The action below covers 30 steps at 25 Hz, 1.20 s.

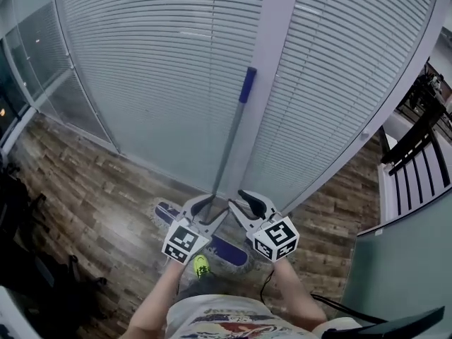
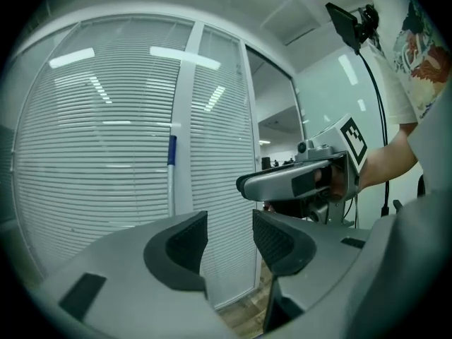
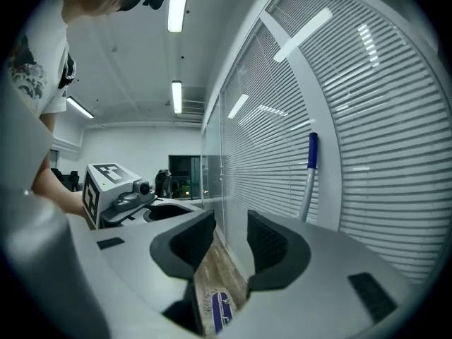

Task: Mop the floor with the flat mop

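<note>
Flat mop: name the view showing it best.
Head view: the flat mop runs from blue grip against the window frame down to its head on the floor. Left gripper view shows only upper handle; right gripper view adds a sliver of head.

The left gripper [image 1: 206,207] and right gripper [image 1: 244,207] were held close side by side, pointing away from the body and nearly level. Each gripper's jaws stood apart, gripping nothing. The left forearm [image 1: 157,299] and right forearm [image 1: 300,299] reached forward, bare.
</note>
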Each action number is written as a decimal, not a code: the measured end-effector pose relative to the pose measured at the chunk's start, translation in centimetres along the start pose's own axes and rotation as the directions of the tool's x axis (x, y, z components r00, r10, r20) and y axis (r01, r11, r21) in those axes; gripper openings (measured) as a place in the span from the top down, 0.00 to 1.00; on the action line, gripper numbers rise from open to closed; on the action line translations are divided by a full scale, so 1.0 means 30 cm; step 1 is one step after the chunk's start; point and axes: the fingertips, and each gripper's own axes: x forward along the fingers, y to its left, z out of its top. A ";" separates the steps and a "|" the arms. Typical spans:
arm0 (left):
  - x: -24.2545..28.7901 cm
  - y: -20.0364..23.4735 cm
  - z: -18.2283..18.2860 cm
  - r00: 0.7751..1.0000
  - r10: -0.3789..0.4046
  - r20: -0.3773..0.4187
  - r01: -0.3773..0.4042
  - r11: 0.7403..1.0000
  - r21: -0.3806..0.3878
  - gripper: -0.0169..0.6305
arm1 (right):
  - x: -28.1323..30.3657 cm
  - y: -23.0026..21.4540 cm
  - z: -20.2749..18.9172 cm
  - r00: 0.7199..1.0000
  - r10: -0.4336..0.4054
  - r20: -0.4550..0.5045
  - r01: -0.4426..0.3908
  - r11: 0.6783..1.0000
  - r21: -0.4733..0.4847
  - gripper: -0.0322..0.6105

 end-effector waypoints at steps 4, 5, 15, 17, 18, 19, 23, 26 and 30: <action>0.105 0.200 0.021 1.000 -0.026 0.011 0.026 1.000 0.013 0.70 | 0.177 -0.134 0.022 0.999 -0.043 -0.001 0.043 0.999 0.007 0.74; 0.131 0.239 0.019 0.999 -0.037 0.009 0.037 0.999 0.014 0.70 | 0.211 -0.165 0.024 0.998 -0.058 -0.002 0.058 0.998 0.009 0.74; 0.453 0.559 -0.017 0.990 -0.139 -0.016 0.139 0.990 0.030 0.70 | 0.503 -0.521 0.056 0.978 -0.207 -0.015 0.208 0.978 0.022 0.73; 0.521 0.594 -0.017 0.990 -0.140 -0.018 0.140 0.990 0.030 0.70 | 0.531 -0.589 0.061 0.975 -0.222 -0.018 0.223 0.975 0.024 0.73; 0.557 0.613 -0.015 0.990 -0.139 -0.019 0.139 0.990 0.032 0.70 | 0.547 -0.625 0.064 0.973 -0.228 -0.020 0.228 0.973 0.024 0.73; 0.595 0.635 -0.013 0.991 -0.136 -0.021 0.136 0.990 0.035 0.70 | 0.563 -0.664 0.068 0.972 -0.233 -0.022 0.234 0.972 0.023 0.73; 0.747 0.732 -0.002 0.995 -0.099 -0.034 0.101 0.994 0.048 0.70 | 0.623 -0.829 0.086 0.968 -0.251 -0.019 0.252 0.967 0.028 0.72; 0.859 0.768 0.012 0.995 -0.086 -0.044 0.089 0.993 0.082 0.70 | 0.646 -0.942 0.111 0.963 -0.270 -0.004 0.270 0.963 0.026 0.70; 0.954 0.786 -0.001 0.994 -0.089 -0.068 0.095 0.990 0.099 0.70 | 0.703 -1.015 0.134 0.973 -0.228 0.012 0.228 0.973 0.032 0.68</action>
